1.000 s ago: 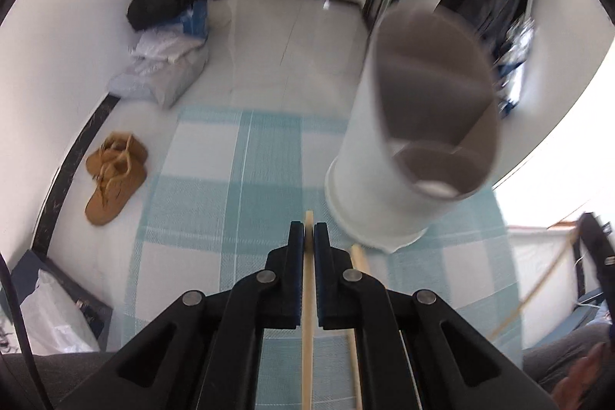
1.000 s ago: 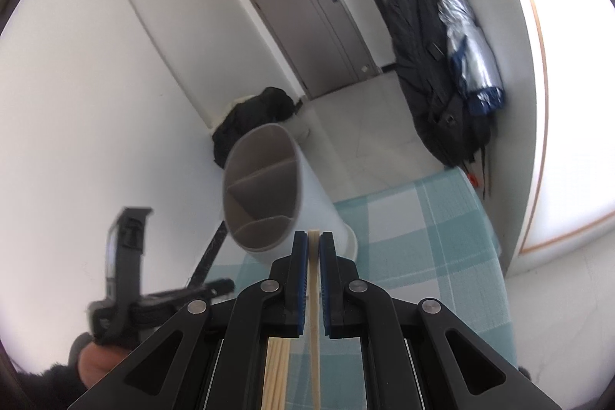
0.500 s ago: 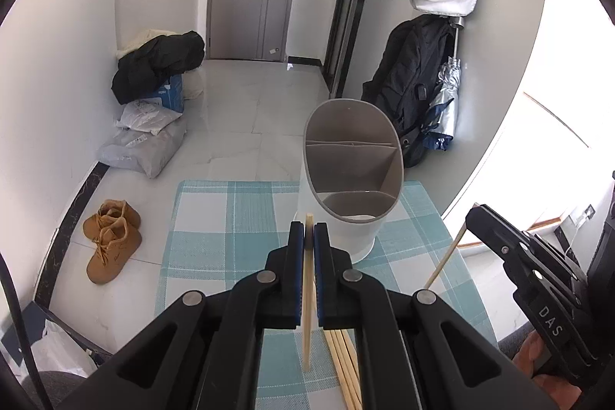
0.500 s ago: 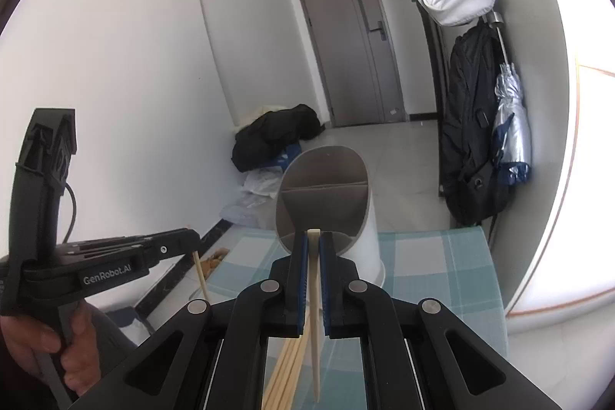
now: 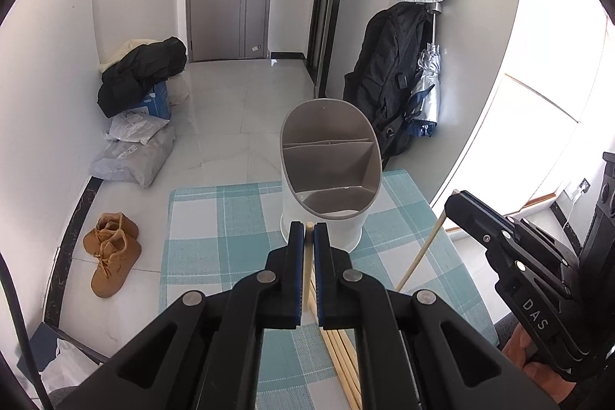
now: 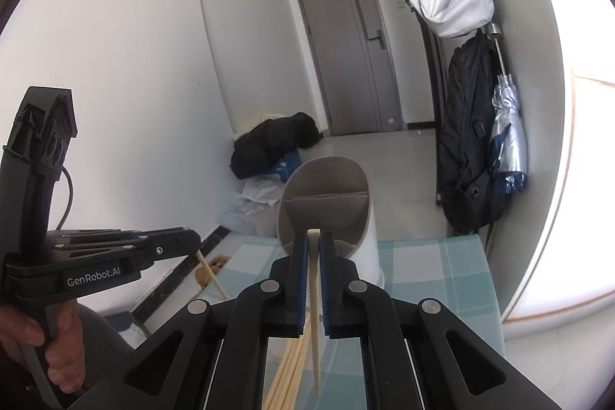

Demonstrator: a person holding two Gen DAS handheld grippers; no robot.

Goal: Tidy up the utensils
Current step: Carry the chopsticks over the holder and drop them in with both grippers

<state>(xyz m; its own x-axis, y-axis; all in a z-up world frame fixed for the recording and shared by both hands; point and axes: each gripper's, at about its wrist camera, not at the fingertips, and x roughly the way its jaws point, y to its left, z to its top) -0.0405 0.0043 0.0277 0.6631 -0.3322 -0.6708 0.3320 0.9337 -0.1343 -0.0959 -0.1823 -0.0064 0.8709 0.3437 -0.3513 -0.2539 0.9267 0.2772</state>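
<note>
In the left wrist view, the lower ends of the loose pale wooden chopsticks (image 5: 340, 352) lying on the table are cut off behind the black arms of the left claw (image 5: 308, 231). In the right wrist view the same bundle (image 6: 290, 367) is seen only in part, between the arms of the right claw (image 6: 314, 241), and its count cannot be made out.

The left claw is closed to a narrow gap, and a single pale wooden chopstick (image 5: 307, 258) is pinched between its blue-lined fingers, with the top end showing just above the tips. From the right wrist view this stick (image 6: 210, 273) is seen hanging down at a slant from the claw tip.

The right claw is likewise drawn in tight on a second pale wooden chopstick (image 6: 315, 298), held nearly upright, its squared top standing just above the fingertips and its lower end hanging over the table. In the left wrist view that stick (image 5: 421, 250) slopes down from the right claw (image 5: 455, 204).

Both claws are held above the table covered by a teal-and-white checked cloth (image 5: 230, 218). Farther on, a white oval utensil holder with a grey divided interior (image 5: 326, 175) stands on the cloth; the bottoms of its compartments are largely hidden by the rim and dividers. Beyond it, a black backpack (image 5: 384, 83) hangs on the wall, and brown boots (image 5: 111, 252) lie on the floor.
</note>
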